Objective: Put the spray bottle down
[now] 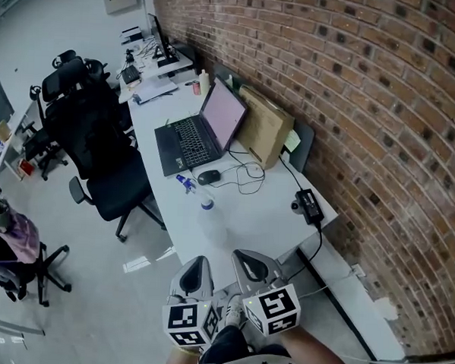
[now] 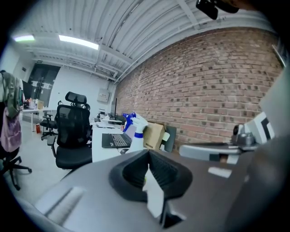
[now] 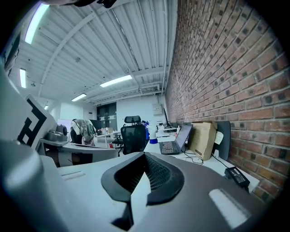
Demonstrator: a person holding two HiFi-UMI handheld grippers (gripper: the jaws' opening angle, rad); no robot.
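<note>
Well ahead of both grippers, the spray bottle (image 1: 204,202) stands upright on the white table (image 1: 260,217), touching neither of them. Just beyond it lie a mouse (image 1: 209,176) and an open laptop (image 1: 195,138). The left gripper (image 2: 148,170) has its jaws pressed together with nothing between them, and the right gripper (image 3: 145,172) is likewise closed and empty. Both are held side by side by the table's near end, close to the person. By this look the bottle is already put down and let go, so little or nothing of the task seems left.
</note>
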